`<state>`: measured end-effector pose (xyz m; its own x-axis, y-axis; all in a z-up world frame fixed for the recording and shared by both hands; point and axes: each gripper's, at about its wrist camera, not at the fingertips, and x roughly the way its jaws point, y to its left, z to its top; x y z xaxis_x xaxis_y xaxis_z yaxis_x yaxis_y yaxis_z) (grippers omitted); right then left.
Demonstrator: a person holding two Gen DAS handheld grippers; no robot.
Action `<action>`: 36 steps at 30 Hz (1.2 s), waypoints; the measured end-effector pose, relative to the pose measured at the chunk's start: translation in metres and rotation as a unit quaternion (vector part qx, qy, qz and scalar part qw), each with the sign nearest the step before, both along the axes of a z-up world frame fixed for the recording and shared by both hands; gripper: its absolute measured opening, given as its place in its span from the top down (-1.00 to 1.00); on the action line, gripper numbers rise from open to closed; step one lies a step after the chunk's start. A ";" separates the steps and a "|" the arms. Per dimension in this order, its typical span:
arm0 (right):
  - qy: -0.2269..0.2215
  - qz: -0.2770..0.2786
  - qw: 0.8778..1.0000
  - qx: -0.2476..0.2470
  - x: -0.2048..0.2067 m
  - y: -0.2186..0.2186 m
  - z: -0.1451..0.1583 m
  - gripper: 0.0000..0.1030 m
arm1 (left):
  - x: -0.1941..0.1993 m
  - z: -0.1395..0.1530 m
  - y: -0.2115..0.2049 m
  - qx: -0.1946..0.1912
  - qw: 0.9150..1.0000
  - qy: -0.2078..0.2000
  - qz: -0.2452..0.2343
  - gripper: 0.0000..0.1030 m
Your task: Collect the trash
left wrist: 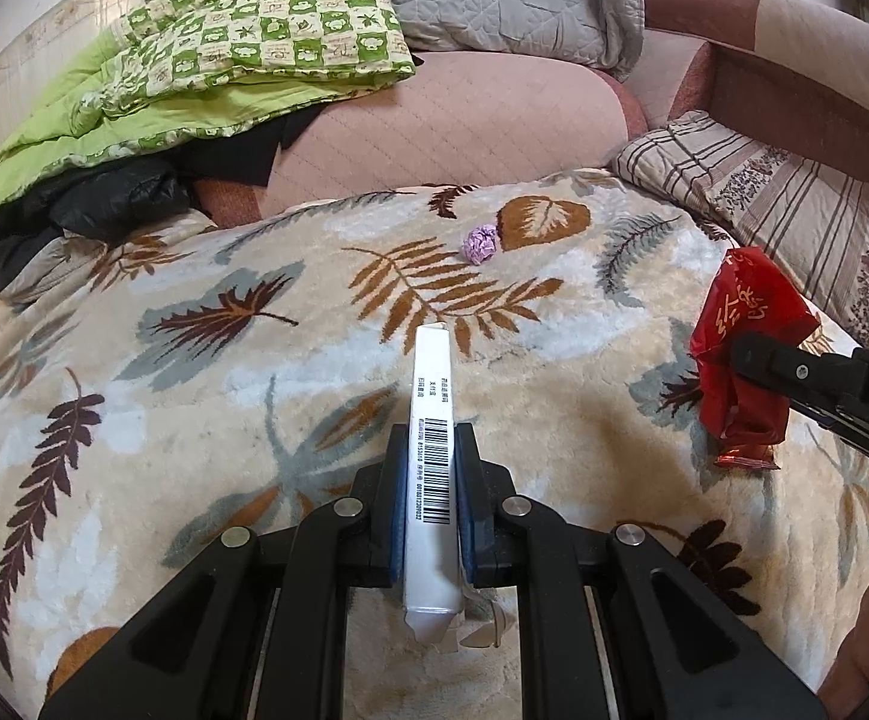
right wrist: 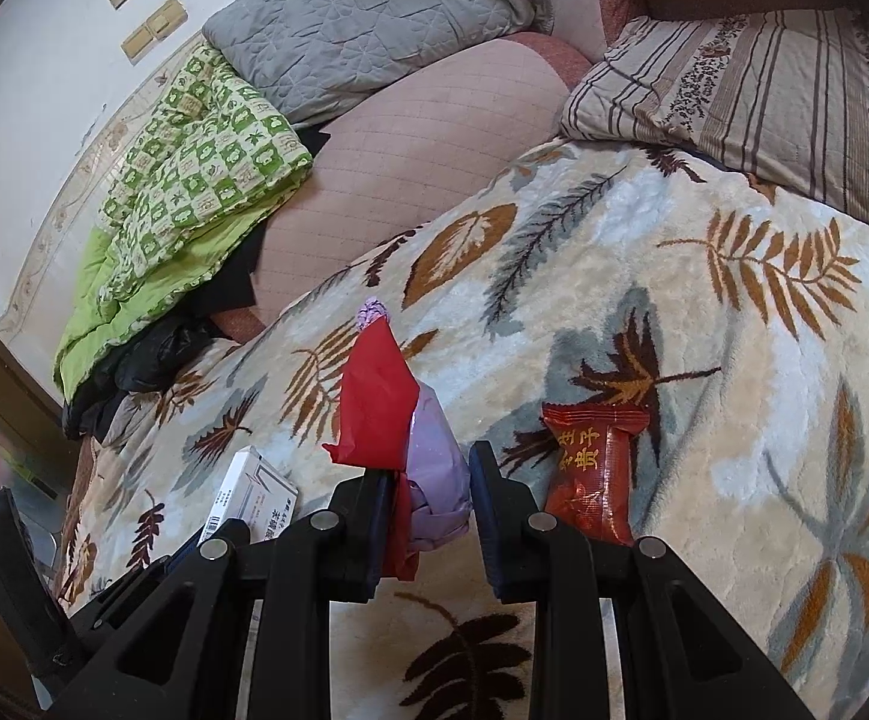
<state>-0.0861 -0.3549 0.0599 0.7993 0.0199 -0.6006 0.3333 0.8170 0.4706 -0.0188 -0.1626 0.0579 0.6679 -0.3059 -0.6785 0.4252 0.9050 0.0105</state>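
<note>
Purple paper ball [left wrist: 480, 245] lies apart; red wrapper [right wrist: 593, 471] possibly beside right claw [right wrist: 428, 489].

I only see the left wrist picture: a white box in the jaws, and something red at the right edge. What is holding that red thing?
Observer: The right gripper. Its jaws seem to pinch crumpled red paper together with a lilac bundle, which your view hides.
Operator: So all the red is in those jaws?
Observer: No. A red snack packet lies loose on the leaf blanket, just right of those jaws.
Operator: Anything new about my box?
Observer: The white box shows a broad printed face here, while you see only its narrow barcode edge.
</note>
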 end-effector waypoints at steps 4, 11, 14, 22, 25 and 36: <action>0.001 0.004 1.000 0.000 0.001 0.001 -0.001 0.46 | 0.000 0.000 0.000 -0.001 1.000 0.002 0.000 0.75; 0.002 0.010 1.000 -0.002 0.002 0.006 0.001 0.46 | 0.004 -0.001 0.005 -0.026 0.999 0.021 0.003 0.75; -0.003 0.011 1.000 -0.007 -0.006 0.010 0.008 0.46 | -0.001 0.003 0.006 -0.035 0.999 0.014 0.000 0.75; -0.038 0.006 0.999 -0.039 -0.072 0.027 0.044 0.46 | -0.038 0.021 0.027 -0.067 0.998 0.011 -0.006 0.75; -0.041 0.003 0.998 -0.053 -0.113 0.039 0.043 0.46 | -0.062 0.030 0.028 -0.067 0.998 0.003 -0.023 0.75; -0.032 0.003 0.997 -0.069 -0.201 0.049 0.030 0.46 | -0.161 0.034 0.042 -0.025 0.996 -0.011 -0.080 0.75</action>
<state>-0.2876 -0.3059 0.0901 0.8365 -0.0546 -0.5453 0.3014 0.8768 0.3746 -0.1795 -0.1208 0.0923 0.6230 -0.4420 -0.6454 0.5641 0.8254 -0.0207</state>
